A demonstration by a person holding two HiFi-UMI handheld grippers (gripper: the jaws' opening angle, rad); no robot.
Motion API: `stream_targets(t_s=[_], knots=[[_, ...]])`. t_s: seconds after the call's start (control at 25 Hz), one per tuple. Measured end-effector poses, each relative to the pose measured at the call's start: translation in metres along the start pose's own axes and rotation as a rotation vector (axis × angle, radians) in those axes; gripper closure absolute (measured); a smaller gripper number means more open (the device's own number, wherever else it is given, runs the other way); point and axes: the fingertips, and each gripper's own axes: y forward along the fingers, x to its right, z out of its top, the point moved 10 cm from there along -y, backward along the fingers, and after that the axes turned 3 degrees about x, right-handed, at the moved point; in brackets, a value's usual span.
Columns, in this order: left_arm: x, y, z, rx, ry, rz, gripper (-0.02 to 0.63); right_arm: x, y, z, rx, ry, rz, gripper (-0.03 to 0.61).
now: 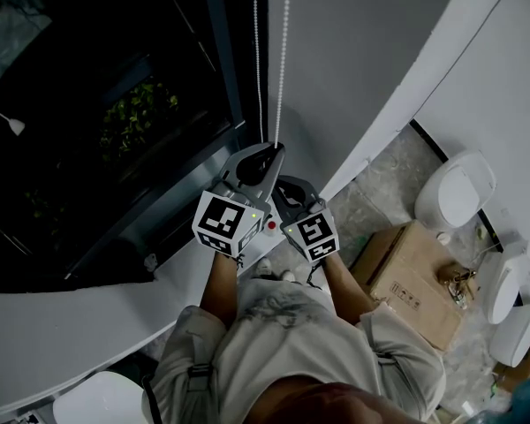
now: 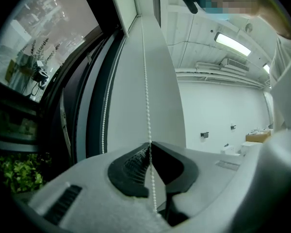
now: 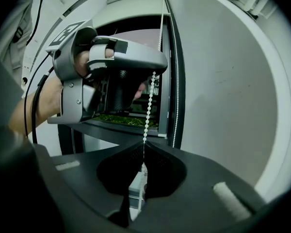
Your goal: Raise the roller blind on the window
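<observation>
The blind's white bead chain [image 1: 285, 51] hangs in two strands beside the dark window [image 1: 97, 104]. My left gripper [image 1: 275, 147] is shut on the right-hand strand, and the chain [image 2: 145, 81] drops straight between its closed tips [image 2: 149, 144]. The other strand [image 2: 105, 110] hangs free by the frame. Just below, my right gripper [image 1: 280, 184] is shut on the same strand. In the right gripper view the chain [image 3: 148, 106] runs from the left gripper [image 3: 153, 73] down into the right gripper's closed tips [image 3: 143, 149]. The blind itself is out of view.
A curved white wall [image 1: 371, 69] flanks the window on the right, and a white sill [image 1: 71, 325] runs below it. Green plants [image 1: 137, 113] show through the glass. On the floor lie a cardboard box [image 1: 415, 281] and white ceramic fixtures [image 1: 455, 193].
</observation>
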Motion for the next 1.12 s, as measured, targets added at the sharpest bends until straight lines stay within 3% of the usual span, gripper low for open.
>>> stream_targets(t_s=[1.12], knots=[[0.002,0.002,-0.059,-0.118,-0.074,-0.001,0.594,0.003,0.003,-0.052,-0.133,0.034,0.005,0.566]])
